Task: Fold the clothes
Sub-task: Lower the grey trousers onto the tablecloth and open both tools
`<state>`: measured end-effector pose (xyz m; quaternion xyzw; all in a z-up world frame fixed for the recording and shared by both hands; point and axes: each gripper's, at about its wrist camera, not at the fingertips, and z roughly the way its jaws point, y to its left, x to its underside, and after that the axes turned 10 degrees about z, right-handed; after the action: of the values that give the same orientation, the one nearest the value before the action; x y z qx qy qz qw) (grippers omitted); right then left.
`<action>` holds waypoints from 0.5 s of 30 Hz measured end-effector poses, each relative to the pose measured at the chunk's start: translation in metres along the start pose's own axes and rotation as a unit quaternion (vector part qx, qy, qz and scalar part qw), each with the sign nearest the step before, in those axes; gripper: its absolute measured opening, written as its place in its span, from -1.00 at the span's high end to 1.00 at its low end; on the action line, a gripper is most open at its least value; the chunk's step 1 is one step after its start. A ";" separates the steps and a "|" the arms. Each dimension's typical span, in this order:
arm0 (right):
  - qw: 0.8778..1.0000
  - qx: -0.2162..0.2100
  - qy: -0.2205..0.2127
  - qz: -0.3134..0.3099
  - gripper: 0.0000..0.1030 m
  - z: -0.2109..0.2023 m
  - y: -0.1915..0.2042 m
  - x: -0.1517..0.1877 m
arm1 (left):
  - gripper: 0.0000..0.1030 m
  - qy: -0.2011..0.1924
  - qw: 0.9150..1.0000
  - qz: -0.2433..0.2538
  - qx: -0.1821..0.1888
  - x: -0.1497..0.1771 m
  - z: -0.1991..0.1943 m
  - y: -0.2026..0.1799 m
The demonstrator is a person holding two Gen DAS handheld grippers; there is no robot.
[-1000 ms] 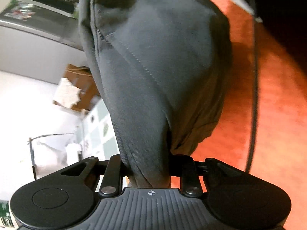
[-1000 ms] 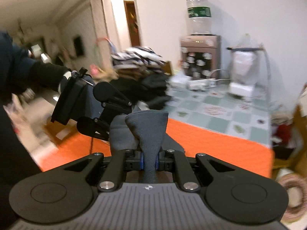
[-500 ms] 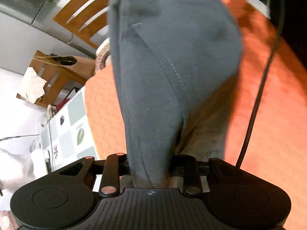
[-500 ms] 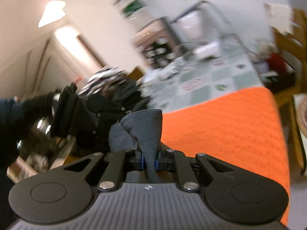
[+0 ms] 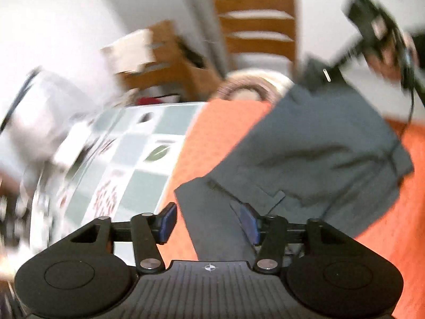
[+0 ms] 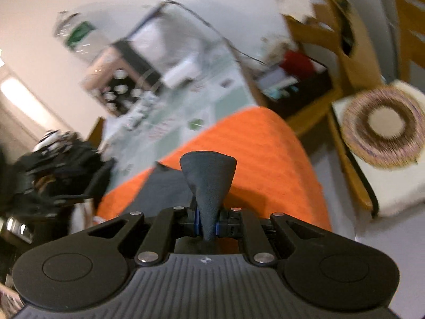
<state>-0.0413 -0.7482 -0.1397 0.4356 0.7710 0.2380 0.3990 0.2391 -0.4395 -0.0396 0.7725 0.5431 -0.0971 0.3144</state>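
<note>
At the bottom centre of the left view, the left hand-held gripper (image 5: 208, 220) gapes wide over the grey garment (image 5: 313, 156) spread on the orange cloth (image 5: 220, 133). The right hand-held gripper (image 6: 206, 220) pinches a bunched corner; laying it flat seems next.

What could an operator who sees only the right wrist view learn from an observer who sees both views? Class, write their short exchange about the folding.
Operator: My right gripper is clamped on the grey garment. Is the left one gripping too?
Observer: No. The left gripper is open, with its blue pads wide apart.
Operator: Where is the fabric on that side?
Observer: It passes between the open pads and stretches broadly across the orange cloth, with a stitched seam showing.
</note>
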 end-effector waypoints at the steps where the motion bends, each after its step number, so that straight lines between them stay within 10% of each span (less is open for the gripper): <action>1: 1.000 0.003 0.003 0.018 0.78 0.005 -0.012 0.001 | -0.21 -0.006 0.999 -0.031 -0.007 0.006 -0.009 -0.003; 8: 0.998 0.040 0.011 0.056 0.44 0.015 -0.055 0.011 | -0.27 -0.046 0.984 -0.167 -0.045 0.024 -0.052 -0.060; 15: 0.997 0.068 0.003 -0.029 0.01 -0.028 -0.033 0.009 | -0.43 -0.086 0.946 -0.305 -0.062 0.028 -0.083 -0.127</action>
<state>-0.0830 -0.7580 -0.1505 0.4383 0.7990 0.1746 0.3728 0.1200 -0.3419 -0.0361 0.5376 0.7285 -0.2203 0.3630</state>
